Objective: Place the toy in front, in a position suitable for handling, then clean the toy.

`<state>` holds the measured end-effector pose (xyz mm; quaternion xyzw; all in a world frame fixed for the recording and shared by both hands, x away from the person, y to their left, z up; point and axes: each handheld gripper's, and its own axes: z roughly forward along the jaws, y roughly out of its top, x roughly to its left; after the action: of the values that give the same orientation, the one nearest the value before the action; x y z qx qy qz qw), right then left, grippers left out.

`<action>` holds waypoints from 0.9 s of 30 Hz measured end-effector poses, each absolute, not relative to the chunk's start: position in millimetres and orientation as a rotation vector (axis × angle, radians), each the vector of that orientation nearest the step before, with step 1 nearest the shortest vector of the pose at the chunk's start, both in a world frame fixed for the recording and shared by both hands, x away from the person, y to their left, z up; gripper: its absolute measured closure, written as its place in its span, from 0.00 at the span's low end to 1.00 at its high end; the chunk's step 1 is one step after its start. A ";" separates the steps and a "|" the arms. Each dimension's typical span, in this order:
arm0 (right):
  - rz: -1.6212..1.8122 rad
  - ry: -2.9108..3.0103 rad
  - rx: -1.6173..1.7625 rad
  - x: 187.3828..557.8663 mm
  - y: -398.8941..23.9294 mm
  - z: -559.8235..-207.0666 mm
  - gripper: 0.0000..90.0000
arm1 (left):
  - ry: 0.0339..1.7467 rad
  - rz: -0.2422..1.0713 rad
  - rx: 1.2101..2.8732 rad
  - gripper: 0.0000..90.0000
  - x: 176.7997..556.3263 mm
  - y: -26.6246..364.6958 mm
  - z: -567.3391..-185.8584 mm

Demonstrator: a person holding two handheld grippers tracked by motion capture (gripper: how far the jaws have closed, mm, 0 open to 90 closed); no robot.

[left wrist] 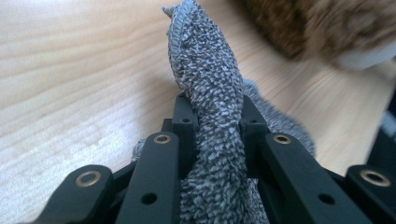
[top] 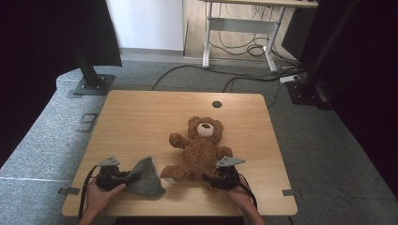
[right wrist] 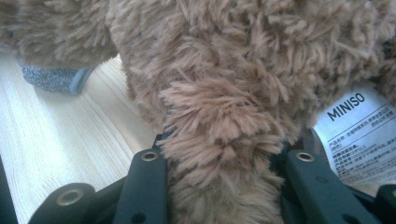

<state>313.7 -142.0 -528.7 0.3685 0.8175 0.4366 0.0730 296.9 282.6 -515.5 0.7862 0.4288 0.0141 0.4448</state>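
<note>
The left gripper (top: 126,177) was clamped on the grey cloth (top: 146,180), which lay just left of the teddy bear's (top: 199,150) near leg, itself pinched by the right gripper (top: 210,179).

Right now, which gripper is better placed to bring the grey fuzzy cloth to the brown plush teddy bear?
Left: the left gripper already pinches the grey fuzzy cloth; the right gripper clamps the brown plush teddy bear.

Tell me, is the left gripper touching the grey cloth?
Touching. The left gripper view shows the left gripper with both black jaws pressed against the bunched grey cloth, which is squeezed between them.
</note>
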 end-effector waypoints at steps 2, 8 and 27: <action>1.312 2.457 1.105 313.7 -141.4 -528.8 0.71 | 1.056 0.031 1.923 0.82 296.7 284.3 -513.9; 1.316 2.463 1.100 314.2 -140.4 -529.2 0.71 | 1.045 0.033 1.893 0.82 297.7 287.1 -510.5; 1.313 2.461 1.087 312.0 -140.5 -530.0 0.71 | 0.935 0.033 1.700 0.82 293.8 298.4 -474.6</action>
<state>312.0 -140.5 -530.0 0.3621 0.8198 0.4374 0.0737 293.8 298.4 -474.6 0.7226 0.3975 0.0141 0.5653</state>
